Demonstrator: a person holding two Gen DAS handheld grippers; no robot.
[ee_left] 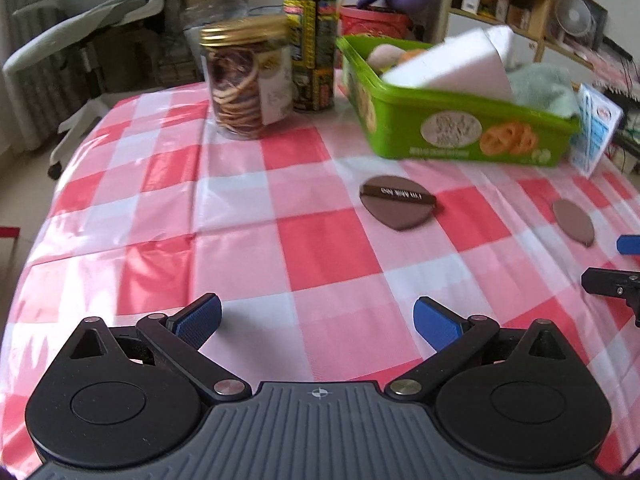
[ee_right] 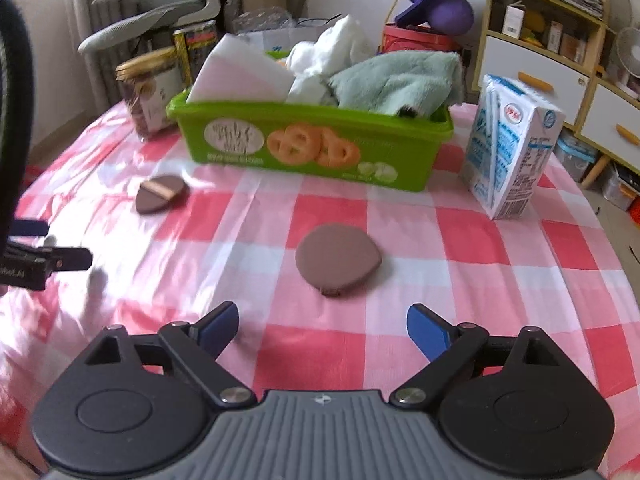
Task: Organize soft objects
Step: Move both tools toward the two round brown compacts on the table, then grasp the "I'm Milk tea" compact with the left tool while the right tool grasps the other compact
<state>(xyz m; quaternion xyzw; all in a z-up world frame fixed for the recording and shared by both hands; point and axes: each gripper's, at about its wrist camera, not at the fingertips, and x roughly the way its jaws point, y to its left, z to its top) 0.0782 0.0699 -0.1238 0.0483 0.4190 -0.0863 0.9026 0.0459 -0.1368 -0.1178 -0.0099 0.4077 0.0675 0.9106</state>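
Two brown teardrop makeup puffs lie on the red-and-white checked tablecloth. The one with a strap across it (ee_left: pixel 396 202) (ee_right: pixel 161 193) rests ahead of my left gripper (ee_left: pixel 318 320), which stands open and empty. The plain puff (ee_right: pixel 338 261) (ee_left: pixel 573 222) lies just beyond my right gripper (ee_right: pixel 322 330), also open with nothing between its fingers. Behind them a green cookie tub (ee_left: pixel 460 136) (ee_right: pixel 308 148) holds a white sponge block (ee_left: pixel 452 66), white cloth (ee_right: pixel 332 56) and a pale green towel (ee_right: pixel 396 78).
A glass jar with a gold lid (ee_left: pixel 246 80) and a tall yellow-black can (ee_left: pixel 312 52) stand at the back left. A blue-and-white milk carton (ee_right: pixel 512 148) stands right of the tub. An office chair and shelves surround the table.
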